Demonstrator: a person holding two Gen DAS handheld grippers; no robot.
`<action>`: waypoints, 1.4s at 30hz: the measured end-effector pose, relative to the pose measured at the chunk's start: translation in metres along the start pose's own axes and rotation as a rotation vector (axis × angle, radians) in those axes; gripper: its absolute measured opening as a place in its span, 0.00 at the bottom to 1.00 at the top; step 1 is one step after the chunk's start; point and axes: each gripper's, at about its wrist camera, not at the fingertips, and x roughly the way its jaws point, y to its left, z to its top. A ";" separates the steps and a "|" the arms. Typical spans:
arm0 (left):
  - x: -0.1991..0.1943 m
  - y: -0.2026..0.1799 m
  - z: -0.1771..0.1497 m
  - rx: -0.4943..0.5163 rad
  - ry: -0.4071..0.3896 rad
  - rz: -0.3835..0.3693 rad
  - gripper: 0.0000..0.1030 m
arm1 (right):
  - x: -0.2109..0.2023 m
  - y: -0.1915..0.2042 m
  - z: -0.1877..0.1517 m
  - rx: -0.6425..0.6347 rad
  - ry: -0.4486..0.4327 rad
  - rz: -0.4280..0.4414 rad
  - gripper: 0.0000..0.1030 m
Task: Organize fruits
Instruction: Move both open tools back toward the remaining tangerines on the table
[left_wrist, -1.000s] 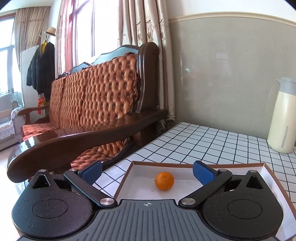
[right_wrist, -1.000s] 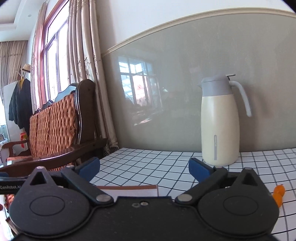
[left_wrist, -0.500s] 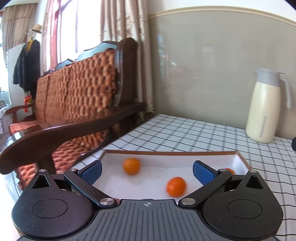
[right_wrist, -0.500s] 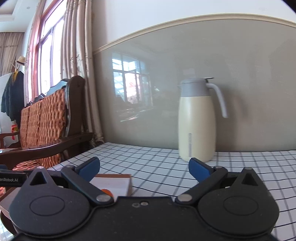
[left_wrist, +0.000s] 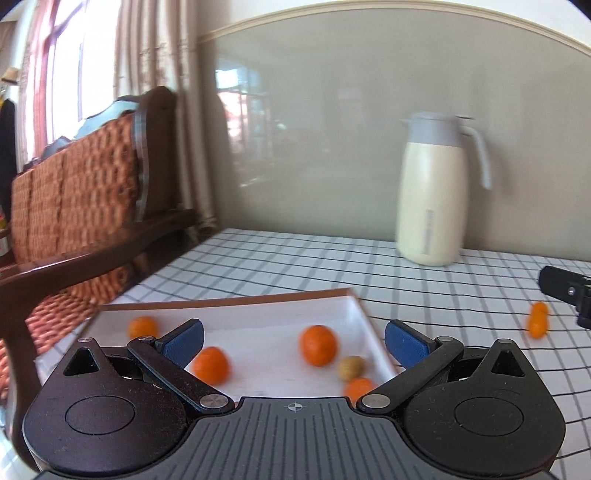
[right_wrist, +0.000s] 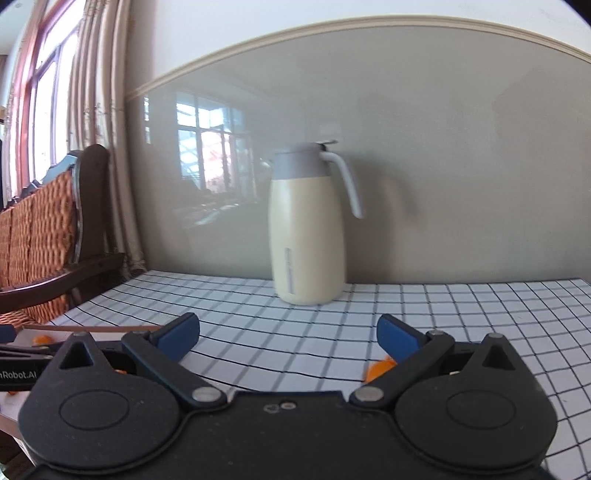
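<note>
A white tray with a brown rim (left_wrist: 354, 314) lies on the checked tablecloth. It holds several oranges, among them one in the middle (left_wrist: 318, 345) and one near the left finger (left_wrist: 210, 365), plus a small brownish fruit (left_wrist: 351, 367). My left gripper (left_wrist: 293, 338) hovers open above the tray, holding nothing. A small orange fruit (left_wrist: 537, 319) lies loose on the cloth to the right; in the right wrist view the same kind of fruit (right_wrist: 380, 369) peeks out beside the right finger. My right gripper (right_wrist: 288, 334) is open and empty, with the tray edge (right_wrist: 92, 328) at its left.
A cream thermos jug with a grey lid (left_wrist: 432, 192) stands at the back by the wall (right_wrist: 310, 229). A wooden sofa with orange cushions (left_wrist: 74, 199) borders the table's left side. Part of the other gripper (left_wrist: 565, 291) shows at the far right.
Both views have swung to the right. More of the tray's fruit and the loose orange fruit have come into the left view. Both grippers stay open.
</note>
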 end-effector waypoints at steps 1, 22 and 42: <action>0.000 -0.006 0.000 0.008 0.001 -0.012 1.00 | 0.000 -0.004 0.000 0.001 0.006 -0.006 0.94; 0.007 -0.106 -0.005 0.111 0.032 -0.181 1.00 | -0.008 -0.061 -0.017 0.025 0.087 -0.143 0.94; 0.034 -0.185 -0.017 0.175 0.072 -0.259 1.00 | -0.006 -0.112 -0.025 0.108 0.107 -0.257 0.91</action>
